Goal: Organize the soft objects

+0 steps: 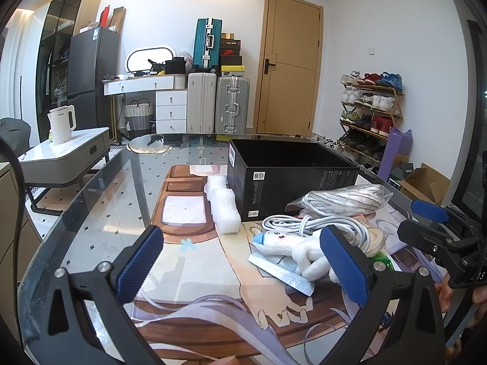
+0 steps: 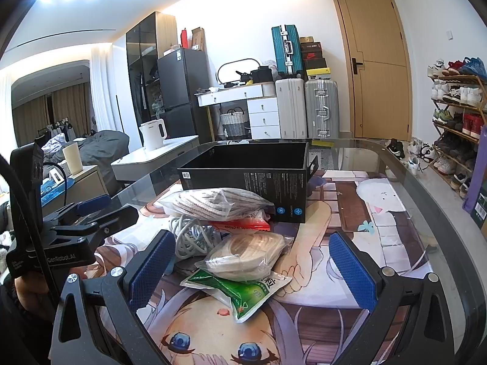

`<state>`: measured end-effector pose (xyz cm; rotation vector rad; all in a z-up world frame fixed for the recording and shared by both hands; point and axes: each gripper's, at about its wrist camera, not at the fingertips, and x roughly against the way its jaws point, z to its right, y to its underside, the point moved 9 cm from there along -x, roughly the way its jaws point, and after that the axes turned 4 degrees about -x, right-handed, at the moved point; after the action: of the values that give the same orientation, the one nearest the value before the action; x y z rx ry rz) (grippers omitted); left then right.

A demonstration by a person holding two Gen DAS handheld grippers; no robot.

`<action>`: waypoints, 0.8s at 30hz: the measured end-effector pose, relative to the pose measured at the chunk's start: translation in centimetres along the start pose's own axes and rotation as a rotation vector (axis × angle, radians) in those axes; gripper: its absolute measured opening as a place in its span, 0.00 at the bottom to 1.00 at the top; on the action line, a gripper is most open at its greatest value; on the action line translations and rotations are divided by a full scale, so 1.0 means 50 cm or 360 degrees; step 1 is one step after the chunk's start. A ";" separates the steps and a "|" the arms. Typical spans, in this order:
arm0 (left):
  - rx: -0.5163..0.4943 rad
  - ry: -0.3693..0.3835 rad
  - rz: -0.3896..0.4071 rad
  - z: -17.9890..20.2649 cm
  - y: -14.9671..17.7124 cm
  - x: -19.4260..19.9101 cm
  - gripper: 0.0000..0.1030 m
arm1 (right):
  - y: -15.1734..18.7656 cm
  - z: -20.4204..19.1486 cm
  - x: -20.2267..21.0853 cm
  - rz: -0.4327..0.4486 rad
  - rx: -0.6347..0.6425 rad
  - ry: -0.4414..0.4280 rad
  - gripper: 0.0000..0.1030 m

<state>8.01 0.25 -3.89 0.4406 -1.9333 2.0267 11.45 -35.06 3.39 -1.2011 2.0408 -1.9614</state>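
Both tongs, left (image 1: pixel 242 269) and right (image 2: pixel 251 269), gape empty over the pile: plush (image 1: pixel 296 251), cable (image 1: pixel 319 223), bagged cords (image 2: pixel 246 257), green pouch (image 2: pixel 246 293) all lie on the mat beside the box (image 1: pixel 292 172), which looks empty, so sorting seems unstarted.

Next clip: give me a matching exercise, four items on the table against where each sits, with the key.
Items:
1. black box
2. plush toy
3. green packet
4. bubble wrap roll

Places:
A. left of the box
B. behind the pile, open top
C. nearest the right gripper, under a clear bag
D. by the left gripper, on a flat white packet

Pairs: 1-B, 2-D, 3-C, 4-A
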 end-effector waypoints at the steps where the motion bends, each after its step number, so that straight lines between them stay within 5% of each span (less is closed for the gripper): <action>1: 0.0000 0.0001 -0.0001 0.000 0.000 0.000 1.00 | -0.001 0.000 -0.002 -0.0001 0.0002 0.0001 1.00; 24: 0.0030 0.0005 -0.0032 -0.012 0.004 -0.008 1.00 | 0.003 0.005 -0.019 -0.0070 0.0023 0.0059 1.00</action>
<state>8.29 0.86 -4.27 0.4593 -1.9019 2.0335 12.16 -34.77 2.79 -1.2264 2.0304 -2.0294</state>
